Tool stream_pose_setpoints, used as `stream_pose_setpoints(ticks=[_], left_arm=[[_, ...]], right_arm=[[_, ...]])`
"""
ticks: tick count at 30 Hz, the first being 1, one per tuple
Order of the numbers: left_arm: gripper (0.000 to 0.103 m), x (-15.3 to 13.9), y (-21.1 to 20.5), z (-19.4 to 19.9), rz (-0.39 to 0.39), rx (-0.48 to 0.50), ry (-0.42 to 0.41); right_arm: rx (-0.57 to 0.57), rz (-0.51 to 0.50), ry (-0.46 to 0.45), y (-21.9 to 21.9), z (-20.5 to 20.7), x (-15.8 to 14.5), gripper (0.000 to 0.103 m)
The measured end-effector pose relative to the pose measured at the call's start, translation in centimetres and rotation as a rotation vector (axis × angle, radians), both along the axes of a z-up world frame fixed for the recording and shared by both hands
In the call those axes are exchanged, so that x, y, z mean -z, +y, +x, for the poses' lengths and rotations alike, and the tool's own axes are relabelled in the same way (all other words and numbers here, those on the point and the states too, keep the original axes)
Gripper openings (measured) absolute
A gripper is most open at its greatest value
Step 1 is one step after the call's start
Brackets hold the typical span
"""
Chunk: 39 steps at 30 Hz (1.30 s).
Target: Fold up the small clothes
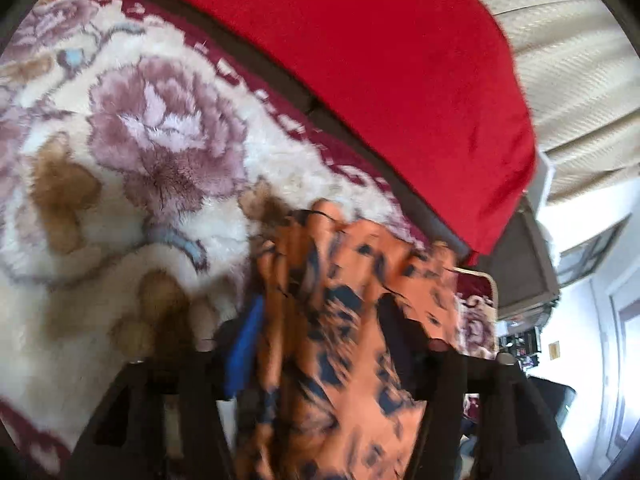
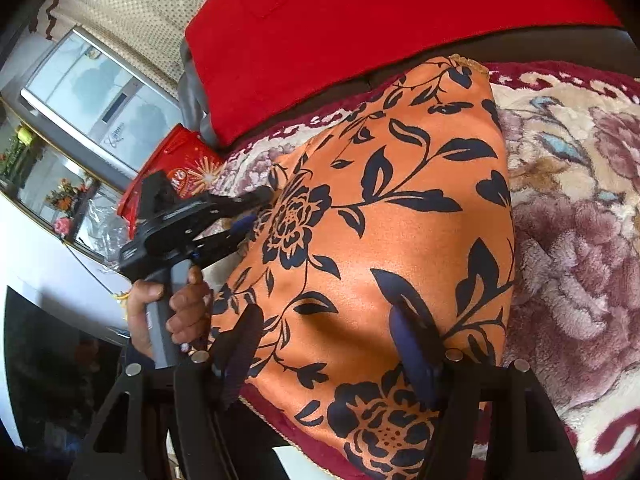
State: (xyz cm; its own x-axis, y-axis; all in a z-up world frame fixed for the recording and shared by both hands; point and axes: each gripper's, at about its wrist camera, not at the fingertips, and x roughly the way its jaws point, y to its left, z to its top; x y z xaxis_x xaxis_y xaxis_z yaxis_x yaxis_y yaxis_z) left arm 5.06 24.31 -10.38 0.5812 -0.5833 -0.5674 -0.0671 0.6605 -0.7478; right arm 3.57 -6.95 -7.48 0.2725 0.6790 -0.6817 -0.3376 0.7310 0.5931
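Orange cloth (image 2: 384,216) with a black flower-and-leaf print lies spread on a plush floral blanket (image 2: 580,200), with one edge gathered and lifted.

Left to right in the right wrist view: a glass-fronted cabinet (image 2: 92,92) stands at far left, with flowers visible behind a lower pane. A red packet (image 2: 188,164) with a starburst print lies beside it; the lettering on it is too small to read. The left hand-held gripper (image 2: 256,208), held by a hand (image 2: 176,304) on its grey handle, meets the cloth's left edge with the jaws drawn together. The right hand-held gripper (image 2: 332,344) rests over the near part of the cloth, jaws wide apart, nothing clamped between them.

In the left wrist view, the blanket (image 1: 120,160) fills the left side. The left hand-held gripper (image 1: 316,320) has a bunched fold of the cloth (image 1: 340,320) pinched between its fingers; the picture is blurred here. A red cushion (image 1: 380,80) stands behind, and a cream curtain (image 1: 568,60) hangs at right.
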Motion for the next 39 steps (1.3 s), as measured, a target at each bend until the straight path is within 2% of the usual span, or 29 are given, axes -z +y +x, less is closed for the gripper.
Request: stream_pose_setpoints(ticks=[5,6,7,8,9,10,12,13,14,15,16,19,22,23,24,25,26,31,32,36,39], left_arm=[[0.07,-1.7,0.7,-6.2,0.029,-0.009,-0.03],[0.064,-1.7,0.4,-7.5,0.028,-0.022,-0.04],[0.043,-1.3,-0.3,-8.1,0.05,-0.018,-0.014],[0.011,-0.1,-1.3,-7.9,0.116,-0.009,0.063],[0.01,1.0,-1.8,-7.5,0.126,-0.025,0.101],[0.01,1.8,-1.6,-7.7,0.092,-0.042,0.111],[0.014,1.5,-0.7,-8.6,0.0,-0.082,0.102],[0.021,1.0,-0.4,-9.0,-0.033,-0.093,0.094],[0.041,0.4,-0.3,-9.5,-0.046,-0.088,0.086],[0.057,-0.1,-0.3,-9.9,-0.043,-0.087,0.076],[0.061,-0.7,-0.5,-10.5,-0.032,-0.09,0.061],[0.063,-1.2,-1.5,-11.5,0.001,-0.058,0.049],[0.06,0.0,-2.7,-11.4,0.043,-0.042,0.104],[0.049,0.5,-2.9,-11.3,0.043,-0.035,0.122],[0.025,0.9,-3.1,-11.2,0.057,-0.025,0.131],[0.016,1.0,-3.4,-11.0,0.086,-0.012,0.138],[0.013,1.0,-3.4,-10.9,0.089,-0.005,0.133],[0.009,-2.2,-2.6,-11.5,0.139,-0.023,0.044],[0.009,-2.1,-2.6,-11.4,0.156,-0.011,0.045],[0.009,2.8,-2.5,-10.3,0.149,0.017,0.149],[0.009,3.0,-2.0,-10.8,0.114,0.004,0.141]], right_arm=[[0.014,0.068,0.024,-1.3,-0.5,0.4,0.069],[0.013,0.078,0.028,-1.4,-0.6,0.5,0.069],[0.012,0.088,0.029,-1.7,-0.7,0.6,0.069],[0.01,0.092,0.03,-1.8,-0.7,0.7,0.069],[0.009,0.095,0.03,-1.8,-0.7,0.7,0.069],[0.007,0.096,0.03,-1.9,-0.8,0.7,0.069],[0.007,0.108,0.04,-1.9,-0.8,0.8,0.069],[0.01,0.109,0.044,-2.0,-0.7,0.7,0.069],[0.01,0.107,0.044,-2.1,-0.8,0.7,0.069],[0.01,0.109,0.046,-2.0,-0.8,0.6,0.069],[0.012,0.115,0.05,-2.1,-0.8,0.6,0.069],[0.013,0.129,0.057,-2.3,-0.7,0.8,0.069],[0.019,0.133,0.061,-2.3,-0.9,0.8,0.07],[0.02,0.131,0.063,-2.3,-1.0,0.8,0.07],[0.02,0.128,0.064,-2.2,-1.1,0.8,0.07],[0.02,0.126,0.064,-2.2,-1.3,0.7,0.07],[0.021,0.123,0.063,-2.2,-1.4,0.6,0.07],[0.028,0.114,0.067,-2.2,-1.9,0.1,0.071],[0.03,0.113,0.068,-2.1,-1.9,0.1,0.071],[0.024,0.108,0.063,-1.9,-2.2,-0.1,0.075],[0.017,0.106,0.076,-1.8,-2.3,0.2,0.075]])
